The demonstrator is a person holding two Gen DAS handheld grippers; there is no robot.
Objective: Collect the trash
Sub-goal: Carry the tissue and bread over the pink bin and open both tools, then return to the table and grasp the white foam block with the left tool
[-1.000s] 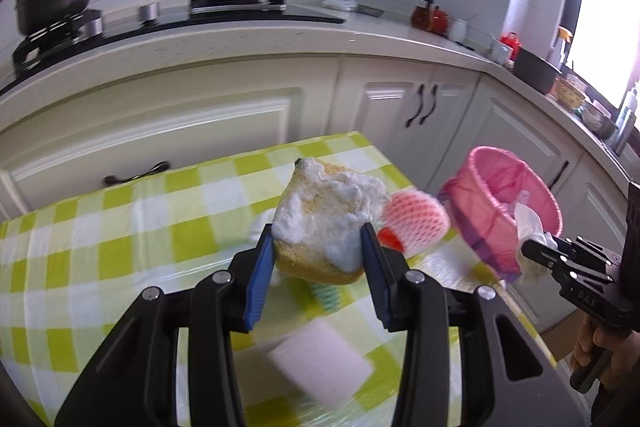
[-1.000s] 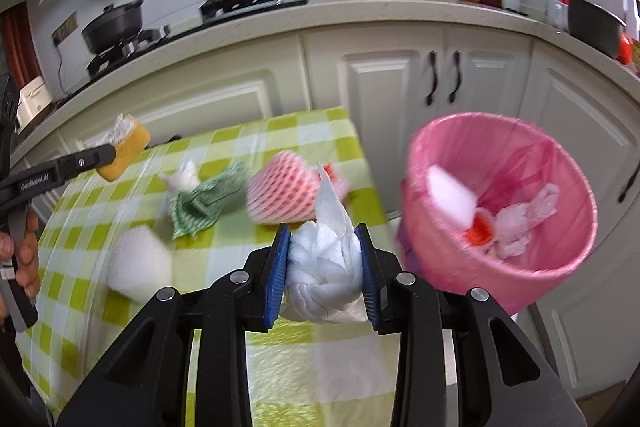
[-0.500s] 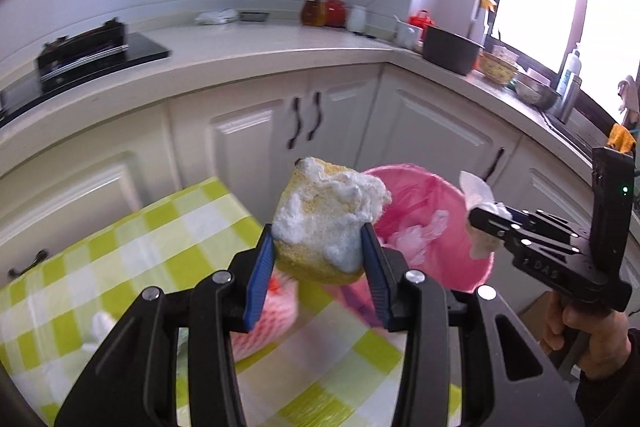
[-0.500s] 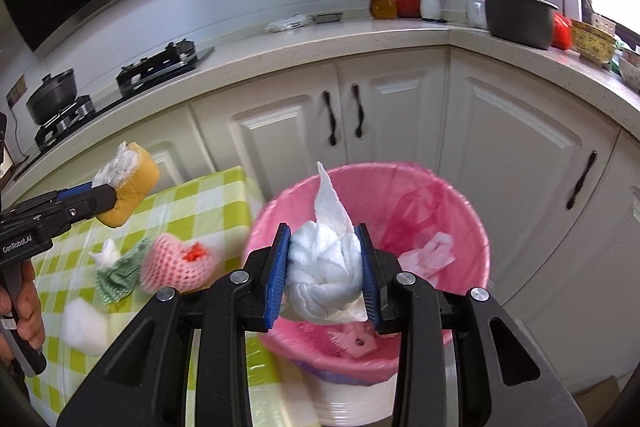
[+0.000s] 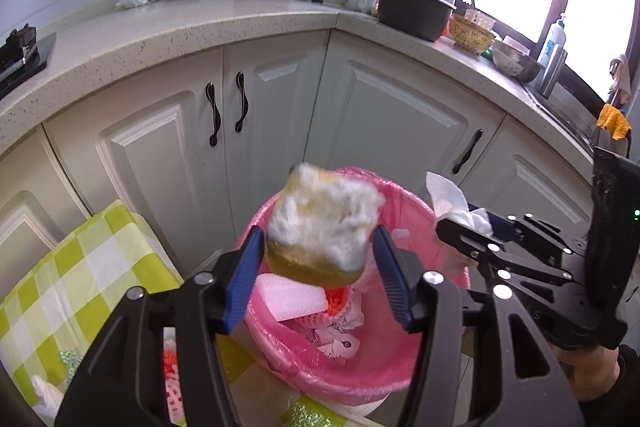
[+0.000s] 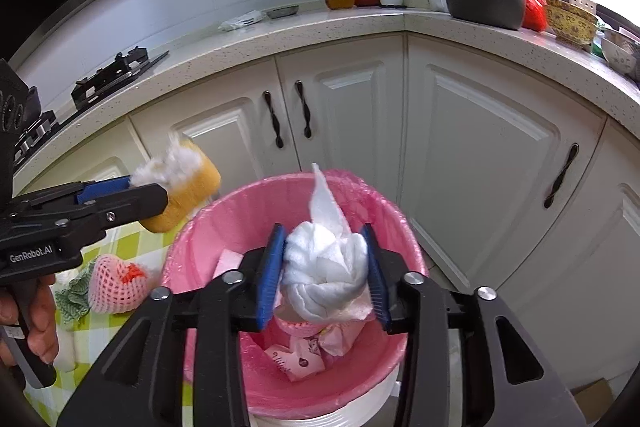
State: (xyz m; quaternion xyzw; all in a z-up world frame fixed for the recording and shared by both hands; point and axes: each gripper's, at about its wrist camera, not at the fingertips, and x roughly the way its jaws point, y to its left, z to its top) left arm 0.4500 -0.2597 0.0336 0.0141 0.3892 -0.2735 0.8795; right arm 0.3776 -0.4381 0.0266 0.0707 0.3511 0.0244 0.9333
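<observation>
We see our left gripper over the pink-lined bin, its blue pads spread a little wider than the yellow sponge between them — the sponge, topped with white fluff, looks blurred. In the bin lie a white foam block and crumpled paper scraps. To the right, our right gripper clamps a white tissue wad near the bin's rim. A green-checked tablecloth shows at lower left — white cabinets stand behind.
</observation>
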